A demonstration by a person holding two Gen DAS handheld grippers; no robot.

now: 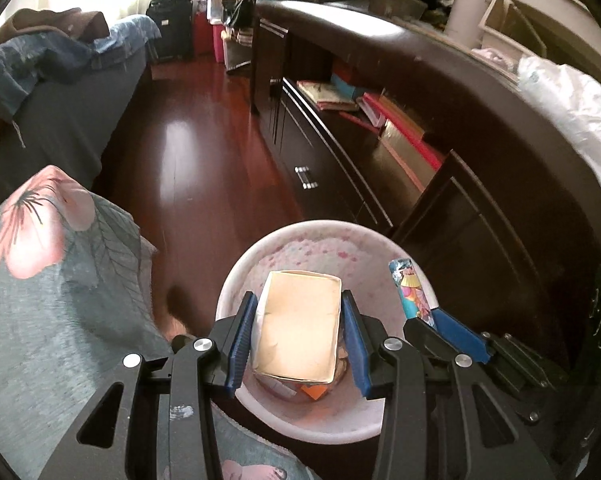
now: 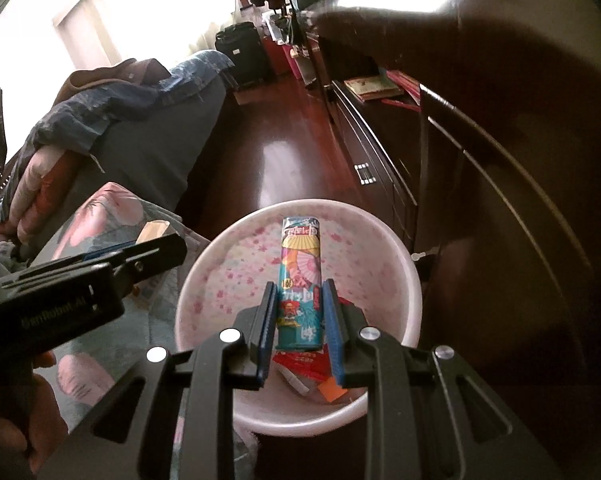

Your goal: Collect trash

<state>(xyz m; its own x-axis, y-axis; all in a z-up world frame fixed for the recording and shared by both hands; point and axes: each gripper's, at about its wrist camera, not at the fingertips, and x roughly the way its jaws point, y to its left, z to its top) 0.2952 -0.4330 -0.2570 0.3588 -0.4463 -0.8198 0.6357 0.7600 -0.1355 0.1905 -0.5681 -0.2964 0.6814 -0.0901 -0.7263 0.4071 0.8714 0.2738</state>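
Note:
A pale pink waste bin (image 1: 240,264) with a flower pattern stands on the red wooden floor, and both grippers hang over its mouth. My left gripper (image 1: 298,328) is shut on a beige cardboard box (image 1: 298,328), held above the bin's inside. My right gripper (image 2: 298,320) is shut on a teal, colourfully printed packet (image 2: 300,276), upright over the bin (image 2: 204,280). In the left wrist view the same packet (image 1: 410,292) and the right gripper's blue finger (image 1: 460,336) show at the bin's right rim. Red, white and orange scraps (image 2: 312,376) lie at the bin's bottom.
A dark wooden cabinet (image 1: 340,152) with an open shelf of books runs along the right, close to the bin. A bed with flowered grey bedding (image 1: 60,272) lies on the left. The left gripper's body (image 2: 80,284) shows left of the bin. A black suitcase (image 1: 170,26) stands far back.

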